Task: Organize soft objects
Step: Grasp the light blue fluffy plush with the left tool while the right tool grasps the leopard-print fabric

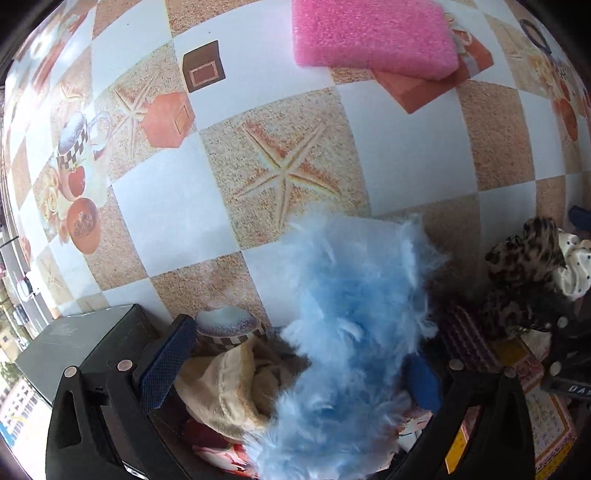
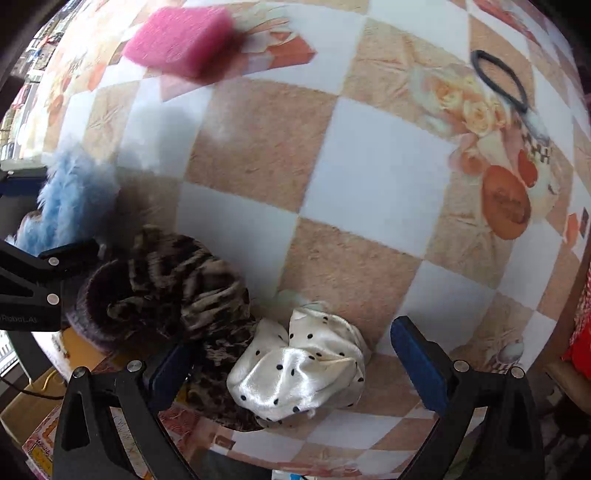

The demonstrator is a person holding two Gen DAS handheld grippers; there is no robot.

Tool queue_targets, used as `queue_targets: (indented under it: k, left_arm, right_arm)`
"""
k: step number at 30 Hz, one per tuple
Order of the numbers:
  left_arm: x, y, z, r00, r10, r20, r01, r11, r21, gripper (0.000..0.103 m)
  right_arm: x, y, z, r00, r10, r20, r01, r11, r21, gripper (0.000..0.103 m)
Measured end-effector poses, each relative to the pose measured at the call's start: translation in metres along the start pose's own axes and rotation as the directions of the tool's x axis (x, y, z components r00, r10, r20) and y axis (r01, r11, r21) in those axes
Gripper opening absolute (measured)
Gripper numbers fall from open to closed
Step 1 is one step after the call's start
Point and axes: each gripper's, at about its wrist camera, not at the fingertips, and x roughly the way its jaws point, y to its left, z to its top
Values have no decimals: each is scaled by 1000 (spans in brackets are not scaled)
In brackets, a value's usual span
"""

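Blue scrunchie (image 1: 343,295): fluffy long fur. Cream dotted scrunchie (image 2: 299,369): glossy satin. Pink block (image 1: 373,33): rough matt foam. Desk (image 2: 369,177) cover: smooth printed vinyl, slight sheen.

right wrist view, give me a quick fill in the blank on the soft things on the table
1. The cream satin scrunchie between the open right claw fingers has ____ dots.
2. The thin black hair tie lies at the far ____ of the checkered tablecloth.
3. The foam block at the far left is ____.
4. The fluffy scrunchie at the left edge is light ____.

Missing words: black; right; pink; blue
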Motion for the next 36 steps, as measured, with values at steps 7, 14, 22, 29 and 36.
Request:
queue_targets:
  k: [7, 14, 22, 29, 36]
  left_arm:
    - [-13, 16, 26, 995, 2, 95, 5, 997, -75, 92]
    - [-65, 64, 36, 968, -26, 250, 87, 968, -236, 90]
    - [-38, 43, 6, 986, -45, 163, 76, 978, -194, 91]
    - [-10, 13, 22, 993, -17, 117, 39, 982, -184, 92]
    - [-3, 24, 32, 991, -73, 116, 94, 979, -182, 94]
  right_arm:
    - [-14, -62, 1, 994, -61, 95, 43, 983, 180, 101]
    - [-58, -131, -21, 955, 38, 294, -159, 902, 401, 101]
    - [-66, -103, -30, 952, 91, 292, -165, 956, 242, 101]
    - [-30, -32, 3, 977, 74, 198, -81, 996, 29, 101]
    - [-12, 9, 9, 977, -84, 195, 101, 992, -79, 102]
